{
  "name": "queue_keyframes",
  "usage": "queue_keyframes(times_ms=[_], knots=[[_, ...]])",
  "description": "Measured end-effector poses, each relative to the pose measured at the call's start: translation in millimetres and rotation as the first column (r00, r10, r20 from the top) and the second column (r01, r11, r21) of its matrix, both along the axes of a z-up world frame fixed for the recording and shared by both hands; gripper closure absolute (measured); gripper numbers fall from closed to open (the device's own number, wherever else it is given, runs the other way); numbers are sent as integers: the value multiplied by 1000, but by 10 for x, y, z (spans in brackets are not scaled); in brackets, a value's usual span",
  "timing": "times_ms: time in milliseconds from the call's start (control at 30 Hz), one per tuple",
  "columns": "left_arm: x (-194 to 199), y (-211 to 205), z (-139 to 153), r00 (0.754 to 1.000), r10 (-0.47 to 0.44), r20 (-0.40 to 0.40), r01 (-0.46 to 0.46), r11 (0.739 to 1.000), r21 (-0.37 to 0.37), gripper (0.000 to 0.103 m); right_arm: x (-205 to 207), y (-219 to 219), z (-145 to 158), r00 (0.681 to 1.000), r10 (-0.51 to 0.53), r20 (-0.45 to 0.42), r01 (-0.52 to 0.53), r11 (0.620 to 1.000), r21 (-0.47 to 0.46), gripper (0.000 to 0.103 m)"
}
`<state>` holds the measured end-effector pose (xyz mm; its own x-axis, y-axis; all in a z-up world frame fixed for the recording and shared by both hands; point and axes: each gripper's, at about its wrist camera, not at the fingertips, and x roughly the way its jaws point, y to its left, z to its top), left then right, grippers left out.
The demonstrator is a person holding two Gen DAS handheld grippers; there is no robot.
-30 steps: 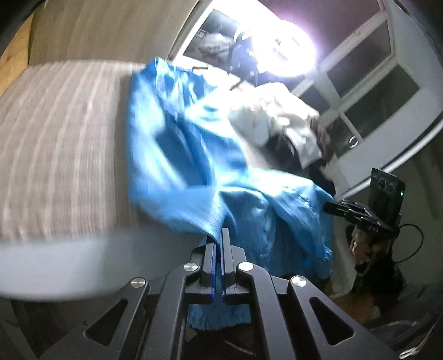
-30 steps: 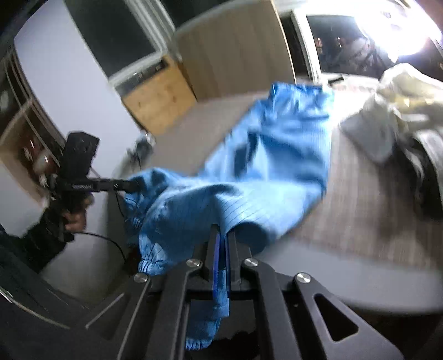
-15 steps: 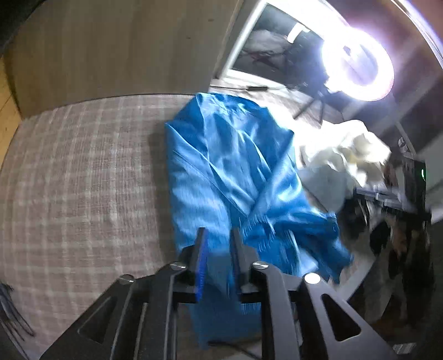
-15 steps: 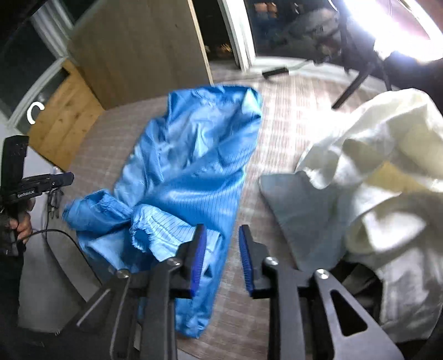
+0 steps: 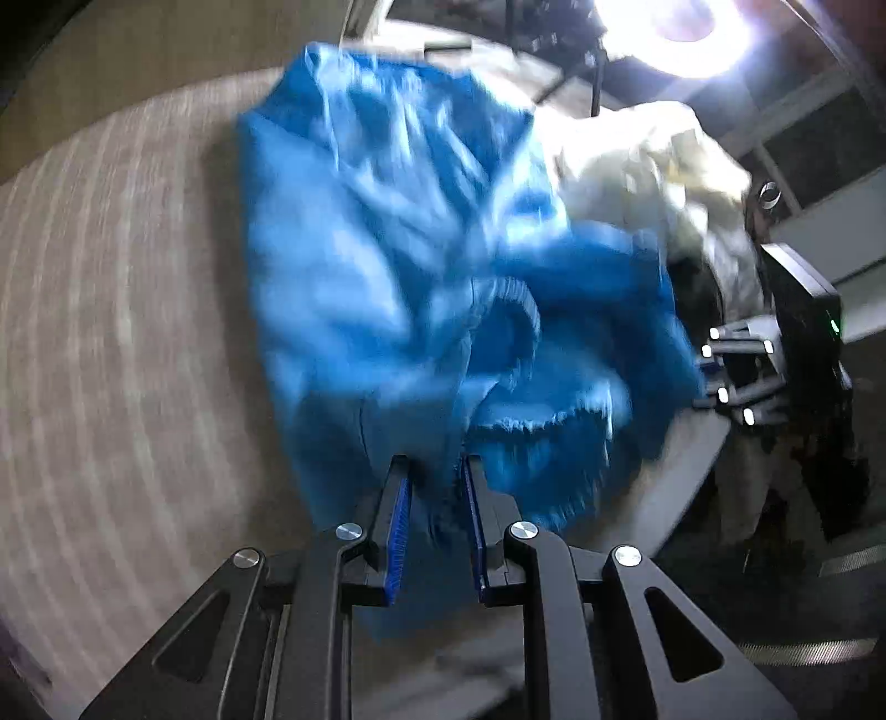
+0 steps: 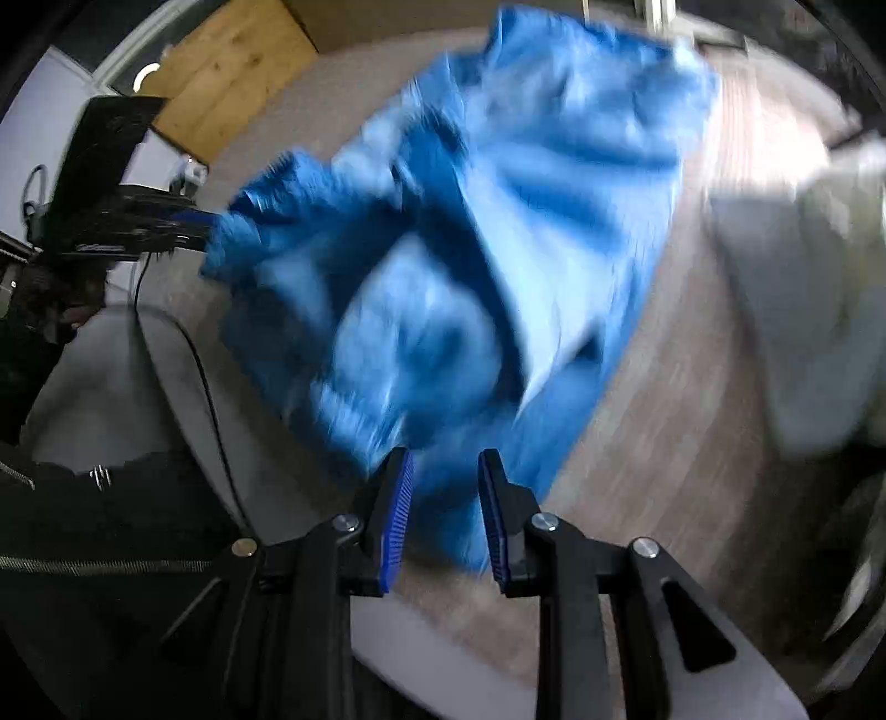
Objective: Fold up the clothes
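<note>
A bright blue garment [image 5: 398, 266] lies crumpled on the checked bed cover [image 5: 111, 332], its near end bunched at the bed's edge. It also shows in the right wrist view [image 6: 498, 232]. My left gripper [image 5: 434, 476] is open, its blue pads on either side of the garment's near hem. My right gripper [image 6: 446, 471] is open just over the garment's lower edge. Both views are blurred by motion. The other gripper shows at the right edge of the left wrist view [image 5: 736, 376] and at the left of the right wrist view [image 6: 138, 227].
A pile of white and pale clothes [image 5: 653, 183] lies on the bed to the right of the blue garment, also in the right wrist view [image 6: 803, 288]. A bright ring light [image 5: 692, 33] stands beyond the bed. A wooden cabinet [image 6: 221, 72] is at the far left.
Both grippers, shut on the garment one second ago, have opened and let it drop onto the bed. Both have since moved down closer to its near edge.
</note>
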<state>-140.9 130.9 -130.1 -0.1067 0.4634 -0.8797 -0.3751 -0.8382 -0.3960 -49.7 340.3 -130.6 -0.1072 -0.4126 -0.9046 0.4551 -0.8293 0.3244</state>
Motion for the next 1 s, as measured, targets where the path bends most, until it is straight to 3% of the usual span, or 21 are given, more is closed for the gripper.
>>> queue_keyframes(times_ms=[67, 167, 233, 333, 467, 600, 667, 733, 800, 900, 1000], knots=[[-387, 66, 40, 998, 19, -54, -20, 999, -29, 84, -412, 29, 136, 994, -86, -67, 86, 996, -1, 79], [-800, 76, 192, 990, 15, -137, -33, 991, -132, 88, -862, 171, 264, 974, -179, -142, 194, 976, 96, 78], [-767, -17, 415, 978, -24, -205, -9, 987, -160, 84, -834, 202, 384, 974, -126, -190, 158, 974, 162, 78], [-583, -220, 638, 963, -47, -266, -6, 981, -195, 83, -618, 266, 434, 979, -109, -169, 134, 981, 142, 75], [-358, -182, 500, 974, -88, -210, 66, 991, -113, 83, -421, 167, 255, 995, -65, -81, 70, 995, 68, 74], [-281, 92, 174, 978, -160, -133, 158, 987, -20, 82, -544, -210, 26, 1000, 18, -26, -18, 1000, -2, 74], [-393, 220, -19, 978, -163, -131, 156, 986, -63, 82, -740, -217, -50, 999, -23, -38, 24, 999, 37, 74], [-584, 241, -210, 984, -123, -128, 107, 986, -126, 84, -986, -11, -108, 989, -144, -33, 145, 987, 61, 74], [-711, 205, -352, 992, -83, -91, 71, 989, -131, 86, -1142, 274, -77, 964, -264, -24, 265, 963, 49, 74], [-644, 140, -240, 989, -81, -121, 67, 991, -118, 86, -1034, 418, 181, 957, -272, -101, 275, 962, 12, 74], [-572, 96, -12, 982, -68, -175, 57, 996, -64, 84, -910, 242, 319, 958, -215, -190, 222, 975, 20, 68]])
